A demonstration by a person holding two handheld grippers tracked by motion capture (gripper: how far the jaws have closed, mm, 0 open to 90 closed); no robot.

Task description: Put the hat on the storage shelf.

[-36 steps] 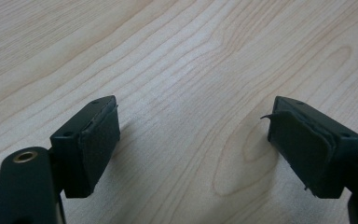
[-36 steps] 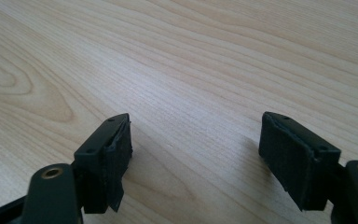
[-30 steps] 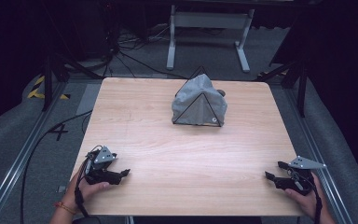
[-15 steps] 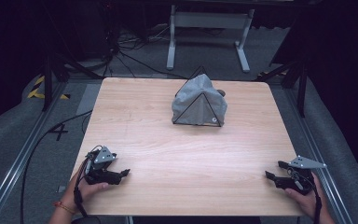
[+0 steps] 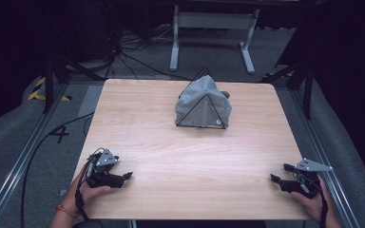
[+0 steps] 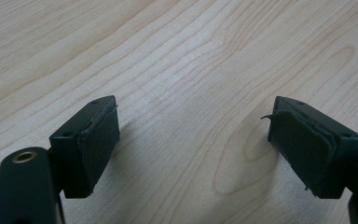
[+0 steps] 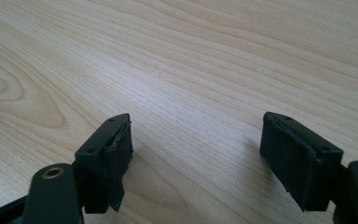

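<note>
Nothing has shifted since the earlier frames: both hands, both grippers and the grey bundle sit where they were. Starting at the left gripper's fingers (image 6: 98,140), the two black pads stand spread wide with bare wood grain between them, pinching nothing; the right gripper's fingers (image 7: 116,154) are likewise spread apart over bare wood, with nothing held. From above, the left gripper (image 5: 126,176) rests low at the near left corner of the table (image 5: 142,123), cupped by the person's left hand (image 5: 88,192), and the right gripper (image 5: 275,179) lies at the near right corner in the right hand (image 5: 313,202), each pointing inward across the board. This looks like a resting or ready pose: the tools are parked at the near edge, well apart from each other and from the work, probably so the middle of the table stays free before any reach begins. The thing to be handled, a grey cloth (image 5: 203,102), sits toward the far middle of the table, well apart from both grippers. It is draped over a thin black wire frame (image 5: 200,110) shaped like a small tent, which props it up in a peak. Whether anything lies beneath the cloth cannot be told; a small dark shape peeks out behind its right side, too unclear to name.
</note>
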